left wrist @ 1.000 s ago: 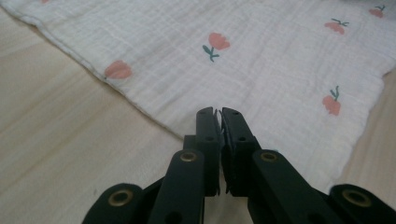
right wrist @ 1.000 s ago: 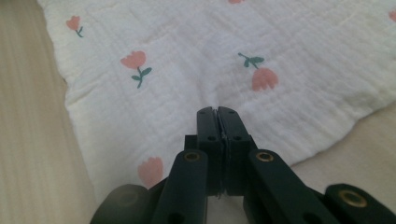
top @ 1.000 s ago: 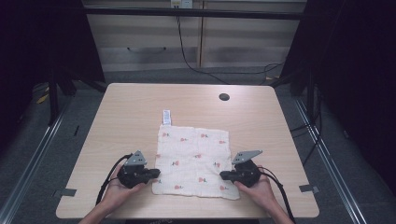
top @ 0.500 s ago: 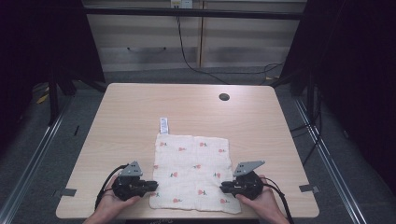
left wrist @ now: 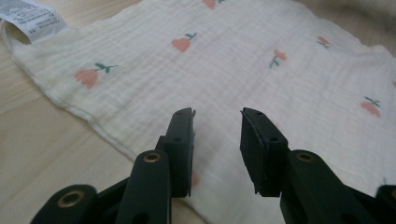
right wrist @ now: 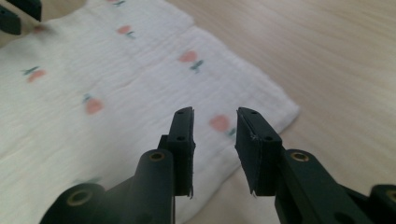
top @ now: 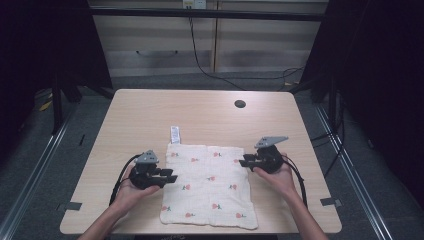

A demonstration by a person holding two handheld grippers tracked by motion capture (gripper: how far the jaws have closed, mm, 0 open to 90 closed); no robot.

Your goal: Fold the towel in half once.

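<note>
Grippers: two, one in each hand, both in the lower half of the high view.
Left gripper (top: 171, 176): lower left of centre, jaws apart with nothing between them, tips over the cloth's left edge; in the left gripper view the same gap shows above the fabric.
Left hand (top: 129, 189): wrapped round the gripper's body, forearm entering from the bottom edge.
Cloth (top: 209, 186): one, white with small pink flower prints, spread flat at lower centre between the two grippers, its near edge close to the table's near edge.
Label (top: 175, 134): one white tag, at the cloth's upper left corner, lying on the table.
Right gripper (top: 244, 162): right of centre, jaws released and empty, tips at the cloth's right edge.
Right hand (top: 274, 172): holding its gripper from behind.
Table (top: 150, 115): one, pale wood, rounded corners.
Hole (top: 240, 104): one dark round opening, upper right of the tabletop.
Room: grey floor, dark at both sides, pale cabinets (top: 160, 45) along the top of the frame with black cables.
</note>
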